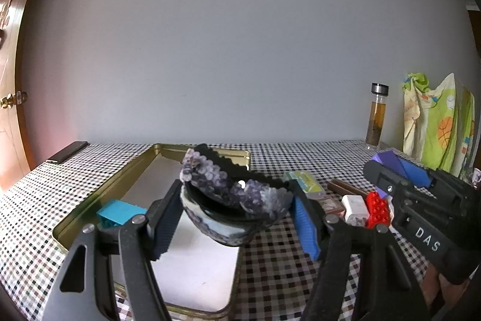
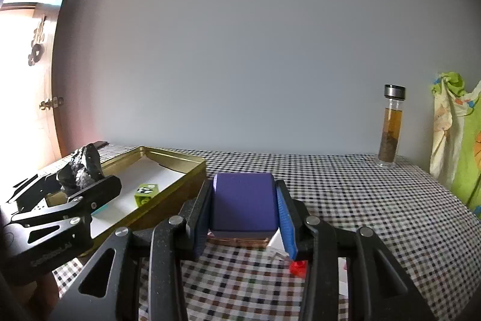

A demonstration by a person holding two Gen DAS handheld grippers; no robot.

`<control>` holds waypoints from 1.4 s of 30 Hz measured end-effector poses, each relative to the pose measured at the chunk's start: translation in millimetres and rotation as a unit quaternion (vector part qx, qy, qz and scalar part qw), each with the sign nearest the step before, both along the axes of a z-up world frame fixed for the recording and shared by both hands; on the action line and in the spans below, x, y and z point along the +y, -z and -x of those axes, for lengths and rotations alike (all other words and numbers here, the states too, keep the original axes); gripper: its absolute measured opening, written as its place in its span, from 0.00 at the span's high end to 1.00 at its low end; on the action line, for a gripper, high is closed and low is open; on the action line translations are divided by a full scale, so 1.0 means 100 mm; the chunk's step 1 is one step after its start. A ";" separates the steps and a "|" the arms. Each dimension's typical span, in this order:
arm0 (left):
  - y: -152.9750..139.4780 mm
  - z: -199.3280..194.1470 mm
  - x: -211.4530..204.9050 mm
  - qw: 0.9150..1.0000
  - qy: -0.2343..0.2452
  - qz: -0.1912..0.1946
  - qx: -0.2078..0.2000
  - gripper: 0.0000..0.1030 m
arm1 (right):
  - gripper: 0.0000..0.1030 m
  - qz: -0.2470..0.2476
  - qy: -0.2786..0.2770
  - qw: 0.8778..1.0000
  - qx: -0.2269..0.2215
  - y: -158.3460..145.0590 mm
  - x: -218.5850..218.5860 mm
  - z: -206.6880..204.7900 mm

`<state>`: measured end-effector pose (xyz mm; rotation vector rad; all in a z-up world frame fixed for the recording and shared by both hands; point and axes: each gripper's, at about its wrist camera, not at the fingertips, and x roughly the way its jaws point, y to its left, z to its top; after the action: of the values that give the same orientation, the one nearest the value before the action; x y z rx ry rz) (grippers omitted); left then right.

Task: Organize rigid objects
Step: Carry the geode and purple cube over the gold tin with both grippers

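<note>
- Left wrist view: a dark bowl (image 1: 234,218) with a purple beaded piece (image 1: 222,185) lying in it is gripped by the left gripper (image 1: 237,218), the pads pressed on opposite sides of the rim, and it is held over the near corner of the gold tin tray (image 1: 90,200)
- The bowl is judged rigid, glazed and breakable, so it is best gripped at the rim; the loose beaded piece could slide out if tilted
- Right wrist view: a purple box (image 2: 244,205) is clamped by the right gripper (image 2: 244,212), its jaws narrowed on the box's two flat sides
- The box is carried above the checked tablecloth (image 2: 375,215), right of the tray; it looks stiff, light and smooth
</note>
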<state>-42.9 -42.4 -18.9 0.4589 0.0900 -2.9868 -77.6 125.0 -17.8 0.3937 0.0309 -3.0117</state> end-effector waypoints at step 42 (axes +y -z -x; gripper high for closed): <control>0.01 -0.11 -0.60 0.998 -0.051 -0.027 -0.003 0.34 | 0.59 -0.021 -0.064 0.998 -0.010 0.03 -0.57 0.10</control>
<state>-31.7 -101.9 -20.1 0.4560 0.1871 -2.8885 -87.6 67.9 -20.6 0.4087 0.1133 -2.8842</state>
